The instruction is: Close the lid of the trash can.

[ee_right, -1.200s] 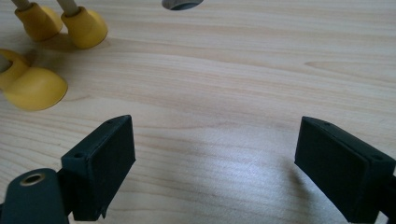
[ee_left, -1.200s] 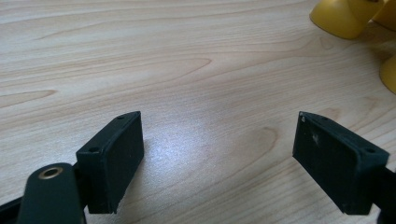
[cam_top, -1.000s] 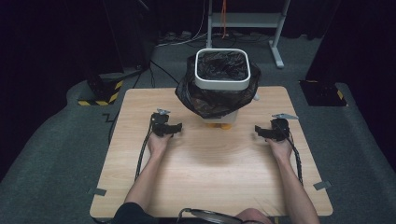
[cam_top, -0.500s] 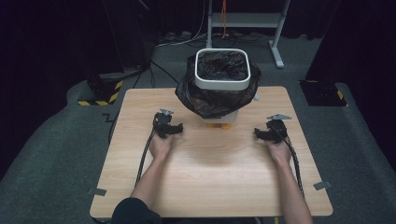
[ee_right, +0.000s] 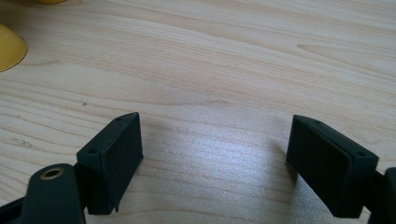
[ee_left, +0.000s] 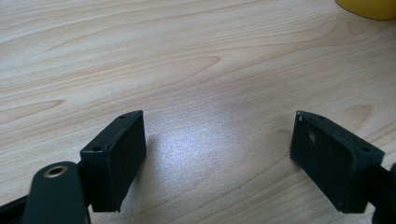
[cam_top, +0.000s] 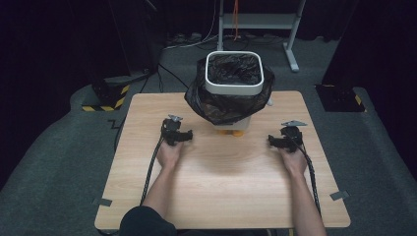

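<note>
Both tools have shifted slightly inward. Left tool (cam_top: 178,135) and right tool (cam_top: 284,140) rest open and empty on the light wooden surface (cam_top: 221,187). White square bin lined with black plastic bag (cam_top: 232,83) stands at 12 o'clock. Risk: a hasty reach could snag the loose bag and tip the bin.

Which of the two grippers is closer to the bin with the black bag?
The left gripper; the right gripper lies farther from the bin.
</note>
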### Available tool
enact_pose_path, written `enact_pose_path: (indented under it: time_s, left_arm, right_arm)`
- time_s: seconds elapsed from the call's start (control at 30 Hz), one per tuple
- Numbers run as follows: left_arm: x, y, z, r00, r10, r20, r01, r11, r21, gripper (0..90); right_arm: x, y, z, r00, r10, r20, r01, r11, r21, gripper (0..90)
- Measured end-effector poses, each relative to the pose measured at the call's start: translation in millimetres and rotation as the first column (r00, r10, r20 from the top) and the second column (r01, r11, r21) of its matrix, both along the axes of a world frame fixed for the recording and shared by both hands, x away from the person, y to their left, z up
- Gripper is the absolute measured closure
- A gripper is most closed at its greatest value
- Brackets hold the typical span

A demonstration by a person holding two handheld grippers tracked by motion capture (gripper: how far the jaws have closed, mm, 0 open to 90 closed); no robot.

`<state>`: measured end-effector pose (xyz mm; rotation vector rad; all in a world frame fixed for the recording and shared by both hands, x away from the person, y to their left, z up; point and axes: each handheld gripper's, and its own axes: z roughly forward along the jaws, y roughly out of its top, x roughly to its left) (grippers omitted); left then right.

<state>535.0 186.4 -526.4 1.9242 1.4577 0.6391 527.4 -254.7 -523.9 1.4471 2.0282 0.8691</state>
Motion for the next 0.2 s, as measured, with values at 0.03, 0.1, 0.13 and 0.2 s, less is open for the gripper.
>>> enact_pose_path:
  time_s: [0.03,0.1,0.13,0.2]
  left_arm:
    - [0.0,0.1,0.0,1.0000,0.000,0.000,0.000,1.0000,0.000,18.1]
    - [0.0,0.3,0.0,1.0000,-0.003,-0.001,0.003,1.0000,0.001,18.1]
    - [0.0,0.3,0.0,1.0000,-0.002,-0.001,0.002,1.0000,0.002,18.2]
    - [0.0,0.3,0.0,1.0000,-0.003,-0.001,0.003,1.0000,0.001,18.1]
  right_arm:
    - [0.0,-0.2,0.0,1.0000,0.000,0.001,0.000,1.000,-0.002,18.2]
    - [0.2,-0.5,0.0,1.0000,0.000,-0.002,0.000,1.000,0.002,18.3]
    - [0.7,-1.1,-0.3,1.0000,-0.001,-0.005,0.001,1.000,0.013,18.2]
    - [0.7,-1.1,-0.3,1.0000,-0.001,-0.006,0.001,1.000,0.014,18.4]
